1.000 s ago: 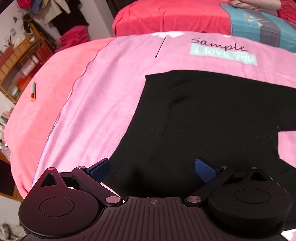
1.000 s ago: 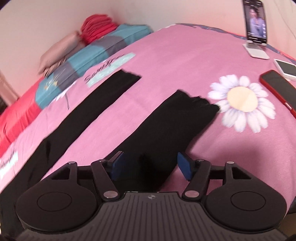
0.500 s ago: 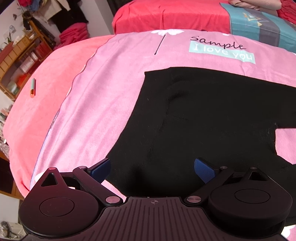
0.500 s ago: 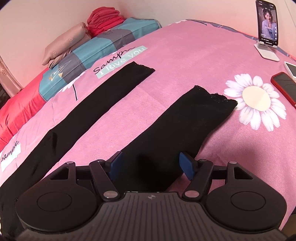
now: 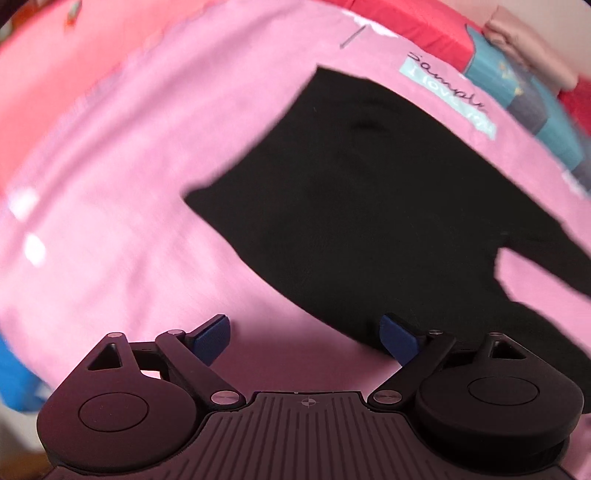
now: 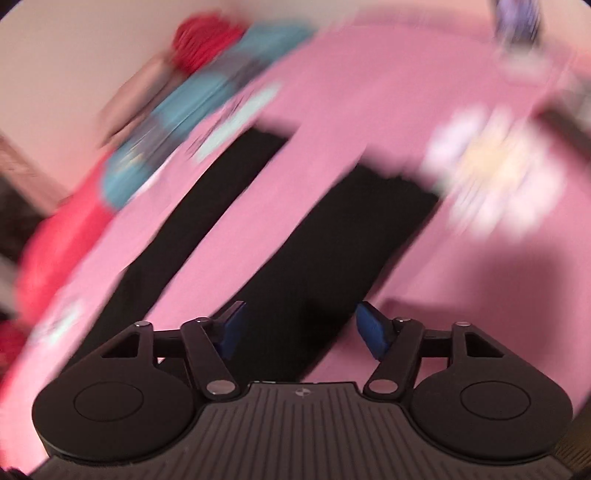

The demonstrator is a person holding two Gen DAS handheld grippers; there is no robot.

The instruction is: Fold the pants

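Note:
Black pants [image 5: 369, 206] lie flat on a pink bedspread [image 5: 140, 184]. The left wrist view shows the waist end and the crotch split at the right. My left gripper [image 5: 306, 334] is open and empty, above the near waist corner, its right pad at the pants' edge. The right wrist view is blurred; it shows the two legs [image 6: 332, 251] spread apart, running away to the upper right. My right gripper [image 6: 299, 326] is open and empty, straddling the near leg.
Folded pillows and red blankets [image 6: 207, 48] lie at the head of the bed. A daisy print [image 6: 491, 166] is on the spread beside the near leg's cuff. Blurred phones sit at the far right [image 6: 517, 22]. The coral sheet [image 5: 37, 74] borders the spread at the left.
Both grippers have swung quickly and both views are blurred. The left view has shifted left, so the pants' waist now sits to the right. Both grippers stay open.

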